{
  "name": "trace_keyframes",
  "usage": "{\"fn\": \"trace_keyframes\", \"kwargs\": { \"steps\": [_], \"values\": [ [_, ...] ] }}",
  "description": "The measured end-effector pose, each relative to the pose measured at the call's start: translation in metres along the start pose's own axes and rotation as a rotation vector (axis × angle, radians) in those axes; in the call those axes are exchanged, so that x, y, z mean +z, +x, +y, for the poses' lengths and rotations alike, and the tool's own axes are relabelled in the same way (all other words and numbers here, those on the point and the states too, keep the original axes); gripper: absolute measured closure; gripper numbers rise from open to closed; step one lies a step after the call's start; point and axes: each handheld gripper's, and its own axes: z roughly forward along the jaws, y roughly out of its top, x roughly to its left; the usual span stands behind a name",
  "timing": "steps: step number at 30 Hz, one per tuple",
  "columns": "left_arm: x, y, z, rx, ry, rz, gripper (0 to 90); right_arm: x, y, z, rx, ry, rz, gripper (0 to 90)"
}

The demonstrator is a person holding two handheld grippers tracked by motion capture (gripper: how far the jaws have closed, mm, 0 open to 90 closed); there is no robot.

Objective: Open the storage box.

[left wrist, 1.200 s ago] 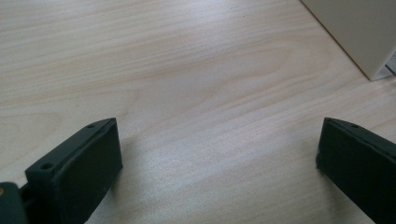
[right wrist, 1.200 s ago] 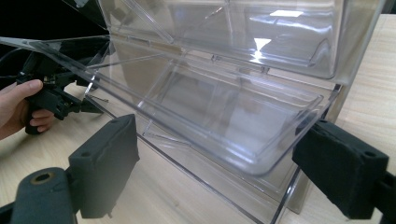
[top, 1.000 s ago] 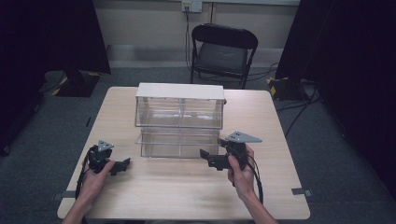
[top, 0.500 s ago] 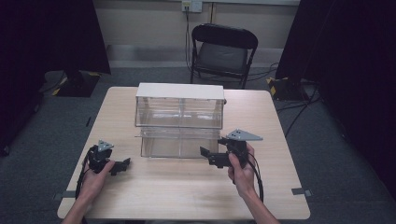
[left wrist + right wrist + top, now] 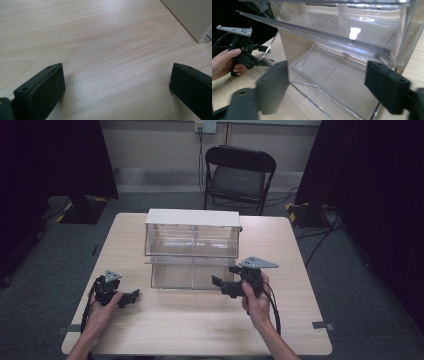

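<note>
You are lining up your right tongs (image 5: 220,286) at the right front corner of the clear drawer box (image 5: 192,245) in the middle of the table (image 5: 200,330); their jaws have just been closing, yet are standing apart, pinching nothing; your left tongs (image 5: 131,296) are resting wide open and empty, left of the box; next, probably, you are gripping the bottom drawer (image 5: 332,75).

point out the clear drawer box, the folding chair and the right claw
clear drawer box (image 5: 192,247), high view, on its front wall
folding chair (image 5: 235,181), high view, on its seat
right claw (image 5: 222,287), high view, between its fingertips
</note>
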Motion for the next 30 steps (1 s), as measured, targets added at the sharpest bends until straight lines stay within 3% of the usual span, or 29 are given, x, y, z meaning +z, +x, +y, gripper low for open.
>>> {"fn": "trace_keyframes", "kwargs": {
  "steps": [30],
  "values": [
    [0.0,0.0,0.0,0.0,0.0,-0.001,0.0,0.0036,0.0009,0.0032,-0.005,-0.012,0.006,21.0]
  ]
}}
